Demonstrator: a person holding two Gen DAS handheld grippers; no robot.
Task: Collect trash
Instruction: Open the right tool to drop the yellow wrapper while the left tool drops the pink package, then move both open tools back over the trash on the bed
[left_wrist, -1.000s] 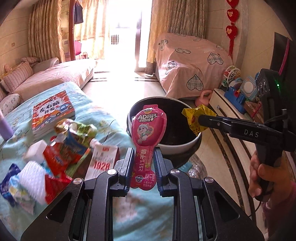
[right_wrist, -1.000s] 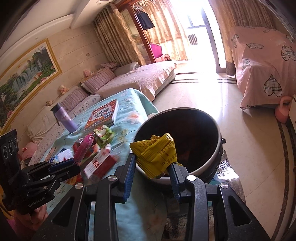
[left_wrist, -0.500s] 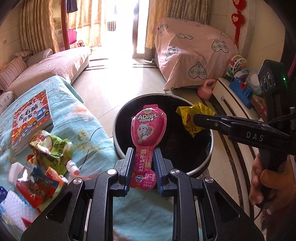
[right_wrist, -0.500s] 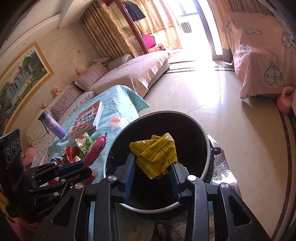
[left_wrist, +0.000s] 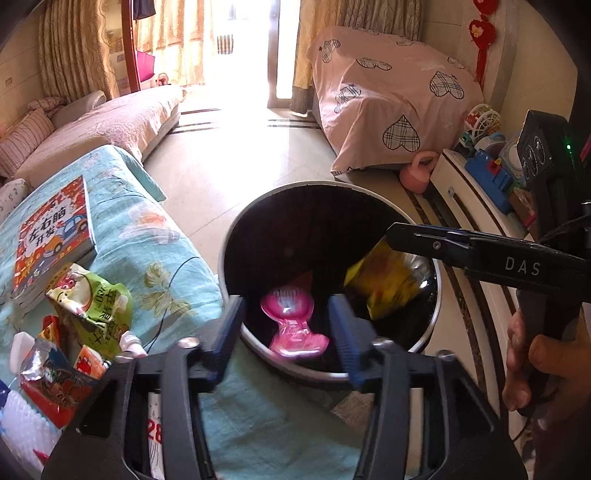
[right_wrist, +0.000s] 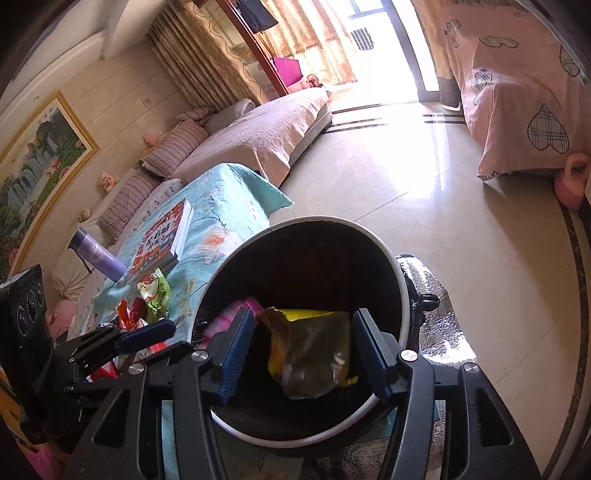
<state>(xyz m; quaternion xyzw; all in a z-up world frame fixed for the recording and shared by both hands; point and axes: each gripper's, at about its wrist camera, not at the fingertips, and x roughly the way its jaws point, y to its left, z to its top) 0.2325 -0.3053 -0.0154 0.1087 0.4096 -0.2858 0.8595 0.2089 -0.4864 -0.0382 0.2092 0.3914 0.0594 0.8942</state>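
Observation:
A round black trash bin with a pale rim stands beside the teal-covered table; it also shows in the right wrist view. My left gripper is open over the bin's near rim. The pink snack pouch is loose and blurred, falling into the bin. My right gripper is open above the bin. The yellow wrapper is free between its fingers, dropping inside; it also shows in the left wrist view.
On the teal table lie a children's book, a green pouch and several red and white wrappers. A purple bottle stands behind the book. A pink-covered bed and a toy shelf are beyond.
Both grippers opened over the bin. The pink pouch and the yellow wrapper left the fingers and are falling in. Both grippers moved closer over the bin.

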